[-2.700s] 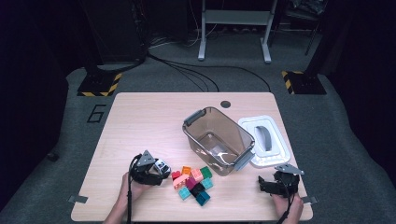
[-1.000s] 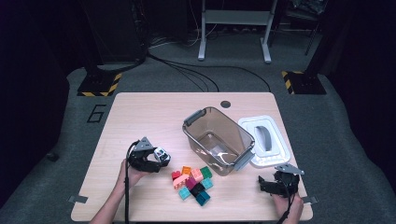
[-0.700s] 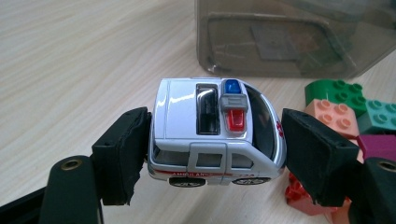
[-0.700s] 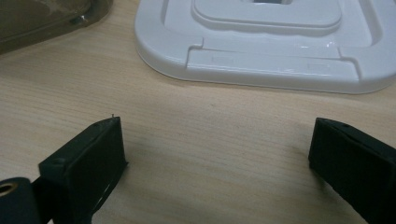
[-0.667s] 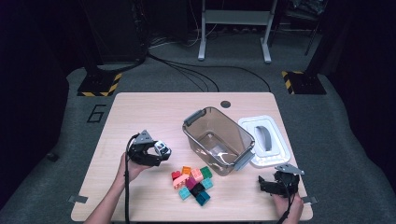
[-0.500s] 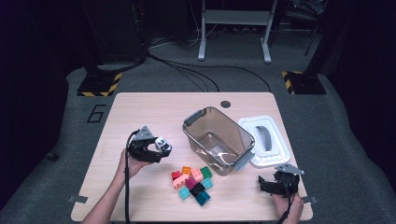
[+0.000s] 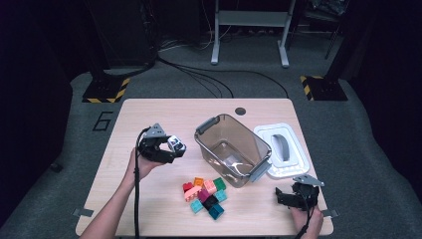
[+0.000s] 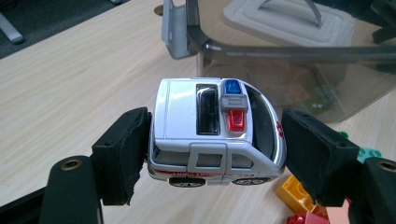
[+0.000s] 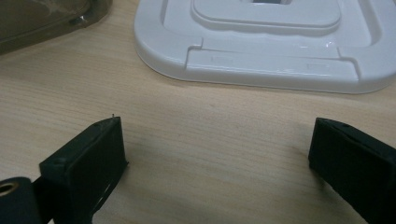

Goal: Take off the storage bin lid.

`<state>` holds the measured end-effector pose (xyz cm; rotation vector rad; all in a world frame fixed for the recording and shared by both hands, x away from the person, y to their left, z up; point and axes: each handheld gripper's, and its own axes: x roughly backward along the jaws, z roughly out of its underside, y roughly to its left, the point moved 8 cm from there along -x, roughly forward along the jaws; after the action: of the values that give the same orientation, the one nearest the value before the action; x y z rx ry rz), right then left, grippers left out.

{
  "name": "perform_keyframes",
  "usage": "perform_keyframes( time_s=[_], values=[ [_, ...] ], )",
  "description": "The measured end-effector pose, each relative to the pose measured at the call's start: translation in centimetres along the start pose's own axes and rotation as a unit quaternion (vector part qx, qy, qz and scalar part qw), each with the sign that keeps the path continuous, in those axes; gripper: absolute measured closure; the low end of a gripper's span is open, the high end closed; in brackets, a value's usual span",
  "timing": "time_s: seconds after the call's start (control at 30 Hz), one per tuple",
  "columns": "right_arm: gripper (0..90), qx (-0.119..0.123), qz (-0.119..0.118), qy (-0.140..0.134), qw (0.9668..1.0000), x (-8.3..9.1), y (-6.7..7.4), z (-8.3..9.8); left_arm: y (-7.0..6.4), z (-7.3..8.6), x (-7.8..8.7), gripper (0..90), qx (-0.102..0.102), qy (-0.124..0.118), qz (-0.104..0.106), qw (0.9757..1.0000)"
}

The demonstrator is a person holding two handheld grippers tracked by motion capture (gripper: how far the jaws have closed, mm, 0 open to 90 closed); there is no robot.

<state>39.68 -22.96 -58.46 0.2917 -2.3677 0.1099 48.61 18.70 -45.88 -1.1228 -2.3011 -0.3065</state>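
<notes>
A white toy ambulance [image 8: 215,133] with a blue and red roof light hangs above the table, and my left gripper [image 8: 215,158] is shut on it, one pad at its front and one at its back. In the high view the left gripper [image 7: 171,148] holds the ambulance [image 7: 175,144] left of the clear plastic bin [image 7: 232,149]. A heap of coloured bricks [image 7: 204,195] lies in front of the bin. My right gripper [image 7: 282,196] rests near the table's front right corner; in its own view the right gripper [image 9: 219,163] stands open over bare wood.
A white lid [image 7: 281,149] lies flat to the right of the bin, just beyond the right gripper. The bin [image 8: 299,65] has grey latch handles at both ends. A small dark hole [image 7: 240,111] sits near the table's far edge.
My left hand has lifted the ambulance off the table and carried it up and away from the brick heap, toward the bin's left side. The right gripper has stayed put.
</notes>
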Motion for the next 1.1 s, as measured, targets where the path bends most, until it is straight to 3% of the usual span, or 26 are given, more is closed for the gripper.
perform_keyframes(
  time_s=[0.47,0.83,1.1],
  values=[
    [3.0,0.000,0.001,0.000,1.0000,0.0,0.0,0.0,-0.3,-4.0,-0.6,25.9,-0.018,-0.007,0.006,0.9998],
    [3.0,0.001,0.001,0.000,1.0000,0.0,0.0,0.0,-1.8,-6.1,-2.6,25.8,-0.036,0.000,0.024,0.9991],
    [3.1,0.000,0.002,0.001,1.0000,0.0,0.0,0.0,-2.7,-6.7,-4.6,25.8,-0.043,0.010,0.036,0.9984]
  ],
)
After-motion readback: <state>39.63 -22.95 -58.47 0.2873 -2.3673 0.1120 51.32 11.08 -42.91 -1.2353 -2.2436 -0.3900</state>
